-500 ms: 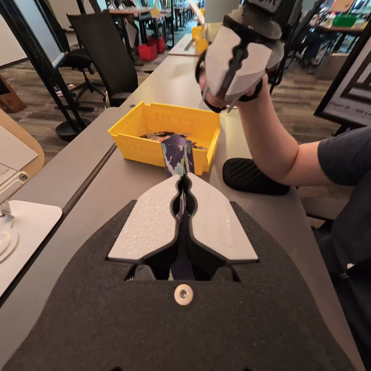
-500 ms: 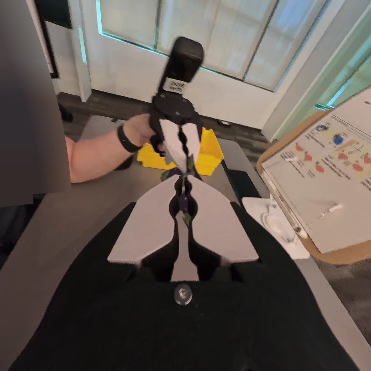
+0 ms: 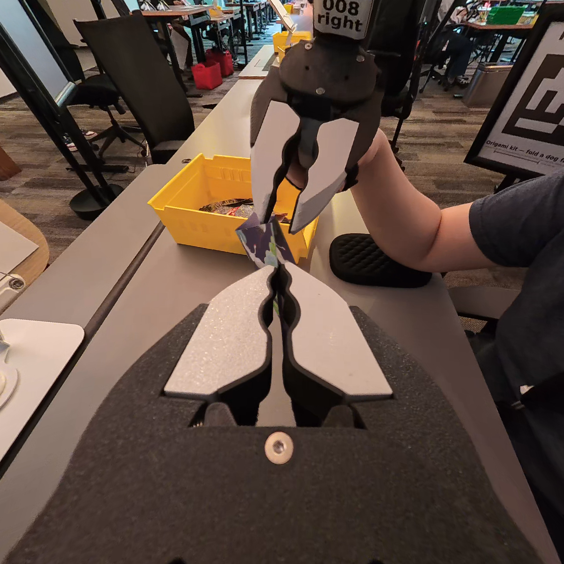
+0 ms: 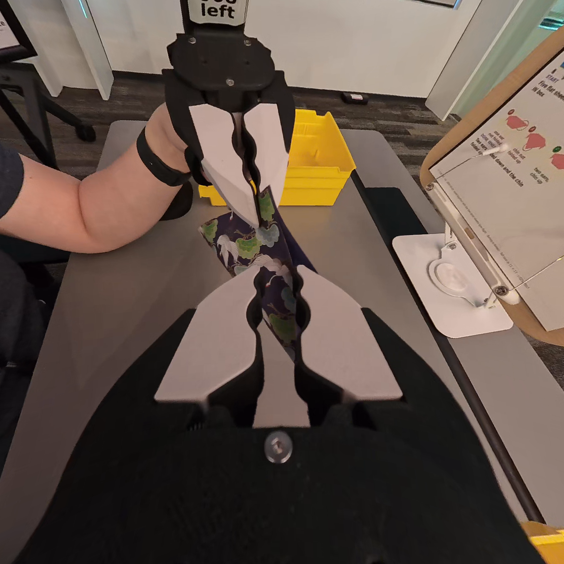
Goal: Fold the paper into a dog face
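Note:
A folded dark blue paper (image 4: 241, 244) printed with white cranes and green trees is held above the grey table (image 4: 122, 305). My left gripper (image 3: 278, 268) is shut on one end of it; it also shows in the right wrist view (image 4: 255, 224), coming down from above. My right gripper (image 4: 278, 270) is open, its fingers standing either side of the paper's other end without pinching it. In the left wrist view the right gripper (image 3: 280, 222) hangs over the paper (image 3: 264, 244) with its jaws apart.
A yellow bin (image 3: 195, 213) holding several patterned papers (image 3: 232, 207) stands just behind the paper; it also shows in the right wrist view (image 4: 317, 171). A black padded rest (image 3: 375, 262) lies under the person's forearm. An instruction board (image 4: 503, 183) on a white base (image 4: 427, 274) stands beside the table.
My right gripper was shut and higher up; it has come down to the paper and opened around its free end. My left gripper keeps its hold on the paper.

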Tool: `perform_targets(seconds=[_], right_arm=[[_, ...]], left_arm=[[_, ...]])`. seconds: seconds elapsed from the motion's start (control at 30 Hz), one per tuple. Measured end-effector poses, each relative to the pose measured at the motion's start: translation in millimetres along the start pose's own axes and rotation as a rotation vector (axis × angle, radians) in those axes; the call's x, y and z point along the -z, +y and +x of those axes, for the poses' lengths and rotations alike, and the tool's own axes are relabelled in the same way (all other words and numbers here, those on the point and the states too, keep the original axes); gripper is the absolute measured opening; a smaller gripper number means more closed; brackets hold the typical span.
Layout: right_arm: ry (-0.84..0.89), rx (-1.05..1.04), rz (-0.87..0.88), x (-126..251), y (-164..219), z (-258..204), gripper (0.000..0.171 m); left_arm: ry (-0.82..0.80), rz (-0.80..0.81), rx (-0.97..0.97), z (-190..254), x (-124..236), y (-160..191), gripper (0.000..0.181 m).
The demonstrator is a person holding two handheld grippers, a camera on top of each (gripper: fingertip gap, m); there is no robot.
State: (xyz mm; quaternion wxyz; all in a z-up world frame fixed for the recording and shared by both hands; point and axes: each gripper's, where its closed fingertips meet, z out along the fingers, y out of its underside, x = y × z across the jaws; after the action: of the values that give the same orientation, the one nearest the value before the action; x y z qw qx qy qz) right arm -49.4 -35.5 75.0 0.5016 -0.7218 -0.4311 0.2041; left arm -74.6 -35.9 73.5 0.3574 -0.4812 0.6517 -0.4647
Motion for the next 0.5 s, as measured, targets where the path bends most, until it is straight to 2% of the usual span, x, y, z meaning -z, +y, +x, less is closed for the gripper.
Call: perform_targets(seconds=[0.23, 0.5], right_arm=[[-0.017, -0.002, 0.007, 5, -3, -5, 0.017], [-0.084, -0.057, -0.003, -6, 0, -11, 0.016]], left_arm=[[-0.001, -0.012, -0.003, 1, -2, 1, 0.0], [0.036, -0.006, -0.028, 10, -5, -2, 0.0]])
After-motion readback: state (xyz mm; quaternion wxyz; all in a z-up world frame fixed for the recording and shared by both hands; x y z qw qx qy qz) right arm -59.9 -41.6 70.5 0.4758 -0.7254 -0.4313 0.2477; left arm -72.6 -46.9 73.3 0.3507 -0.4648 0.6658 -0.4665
